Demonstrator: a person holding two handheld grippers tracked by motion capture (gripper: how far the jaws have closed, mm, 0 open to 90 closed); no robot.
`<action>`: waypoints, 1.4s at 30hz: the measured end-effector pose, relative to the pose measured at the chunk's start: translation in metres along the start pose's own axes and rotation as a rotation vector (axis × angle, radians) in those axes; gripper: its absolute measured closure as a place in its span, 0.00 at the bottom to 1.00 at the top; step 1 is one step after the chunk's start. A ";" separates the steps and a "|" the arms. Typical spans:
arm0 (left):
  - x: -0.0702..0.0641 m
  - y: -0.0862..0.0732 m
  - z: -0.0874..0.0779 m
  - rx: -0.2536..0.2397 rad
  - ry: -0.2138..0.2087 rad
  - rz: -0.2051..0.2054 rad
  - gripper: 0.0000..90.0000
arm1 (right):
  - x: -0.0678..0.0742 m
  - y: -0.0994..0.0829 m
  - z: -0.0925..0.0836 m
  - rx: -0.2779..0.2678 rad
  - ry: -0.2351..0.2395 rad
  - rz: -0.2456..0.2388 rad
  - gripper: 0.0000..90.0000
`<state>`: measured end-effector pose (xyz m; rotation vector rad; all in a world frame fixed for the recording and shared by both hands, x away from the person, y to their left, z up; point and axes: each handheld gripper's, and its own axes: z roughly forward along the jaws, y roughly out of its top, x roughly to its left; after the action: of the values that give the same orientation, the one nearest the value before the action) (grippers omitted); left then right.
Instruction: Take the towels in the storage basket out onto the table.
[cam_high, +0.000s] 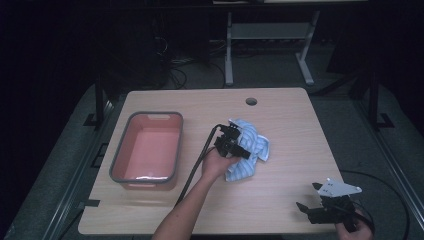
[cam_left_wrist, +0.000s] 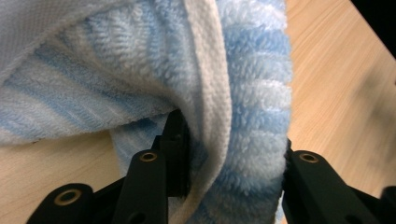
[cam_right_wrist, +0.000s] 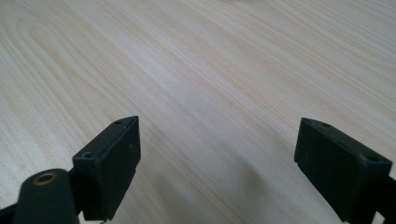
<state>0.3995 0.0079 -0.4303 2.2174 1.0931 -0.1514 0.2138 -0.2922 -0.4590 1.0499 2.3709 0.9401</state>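
A blue-and-white striped towel (cam_high: 255, 147) lies crumpled on the wooden table (cam_high: 280, 115), right of the middle. My left gripper (cam_high: 239, 145) sits on its left side, held by a bare hand. In the left gripper view a thick fold of the towel (cam_left_wrist: 252, 93) packs the gap between the two black jaws, touching both, so the left gripper (cam_left_wrist: 233, 158) is shut on it. My right gripper (cam_high: 308, 196) rests near the front right corner of the table. It stands open over bare wood (cam_right_wrist: 196, 70), with nothing between the jaws of the right gripper (cam_right_wrist: 217, 154).
A pink bin (cam_high: 146, 116) with a grey rim stands on the left part of the table, nothing inside it. A round cable hole (cam_high: 251, 101) is near the far edge. A black cable (cam_high: 197, 165) trails from the left gripper toward the front edge.
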 end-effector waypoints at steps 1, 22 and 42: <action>-0.001 -0.001 0.002 0.005 0.007 0.003 0.67 | 0.000 0.000 0.000 -0.001 0.001 -0.001 0.15; -0.004 -0.007 -0.002 -0.016 0.006 0.006 0.50 | 0.002 0.003 0.002 -0.001 0.006 -0.003 0.15; 0.001 -0.025 -0.032 -0.073 -0.015 0.009 0.39 | 0.000 0.004 0.005 0.004 0.007 -0.012 0.15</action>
<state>0.3761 0.0381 -0.4182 2.1526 1.0636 -0.1216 0.2184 -0.2881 -0.4600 1.0337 2.3828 0.9368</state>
